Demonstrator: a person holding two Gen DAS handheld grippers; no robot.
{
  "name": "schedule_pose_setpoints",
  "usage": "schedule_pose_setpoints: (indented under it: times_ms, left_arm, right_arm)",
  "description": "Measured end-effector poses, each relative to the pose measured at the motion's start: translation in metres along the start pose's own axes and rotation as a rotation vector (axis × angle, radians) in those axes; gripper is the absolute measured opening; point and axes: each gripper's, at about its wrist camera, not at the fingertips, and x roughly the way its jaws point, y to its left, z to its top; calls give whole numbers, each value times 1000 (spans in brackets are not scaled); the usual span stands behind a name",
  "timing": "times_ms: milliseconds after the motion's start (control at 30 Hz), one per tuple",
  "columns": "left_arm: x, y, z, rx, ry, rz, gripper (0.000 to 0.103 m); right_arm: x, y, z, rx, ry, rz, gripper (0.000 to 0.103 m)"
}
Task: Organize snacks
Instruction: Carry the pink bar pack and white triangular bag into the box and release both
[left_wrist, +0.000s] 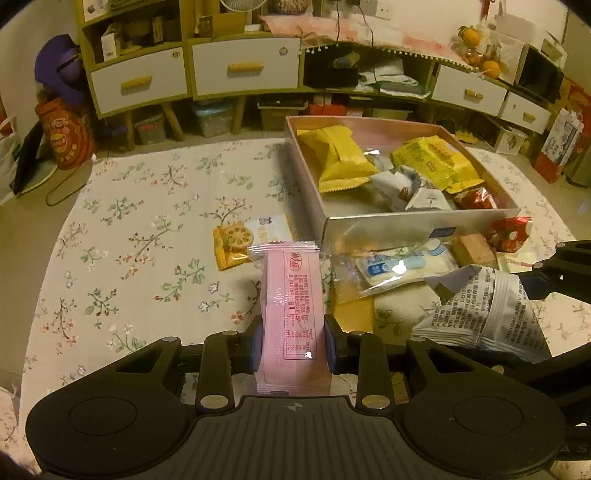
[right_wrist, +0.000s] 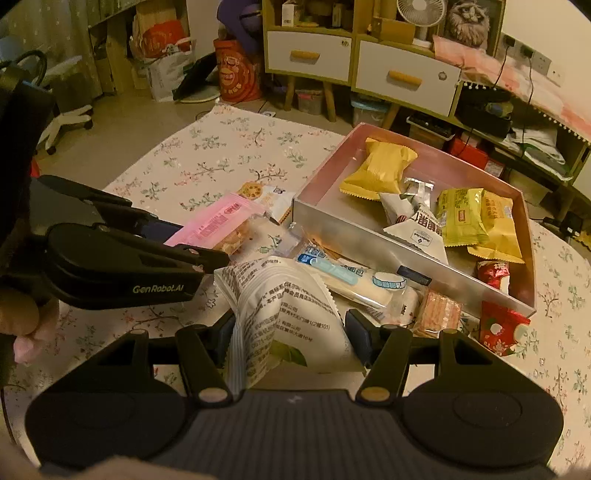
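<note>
Snacks: pink packet pinched in left jaws, white "Member's Mark" pouch in right jaws.

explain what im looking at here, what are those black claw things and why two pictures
Those are two hand-held grippers, worked by a person, no robot arm. Each picture comes from a camera on one gripper, looking along its fingers. The left gripper is clamped on a pink snack packet. The right gripper grips a white printed snack bag. More wrapped snacks lie on the floral tablecloth, and an open box already holds several.
</note>
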Motion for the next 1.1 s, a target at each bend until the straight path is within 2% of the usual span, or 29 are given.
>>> schedule_pose_setpoints:
  times_ms: [233,367,667,967,1100]
  left_arm:
    - [-11,-8,6,8,-29,-12,30]
    - [-14,-16,9,22,-42,-15,30]
    - [-22,-39,18,27,-80,-42,30]
    - [-15,-67,33,10,-107,-61,30]
    - [-8,-75,38,38,-118,-52,30]
  right_arm:
    - [-12,-10,2,15,-32,-6,58]
    - [-18,-22,1,14,-48,-38,58]
    - [-33,-66,-8,129,-83,-96,58]
    - [-41,-100,-15,186,-112,-154,58]
    - [-37,-113,-16,205,-119,-169,58]
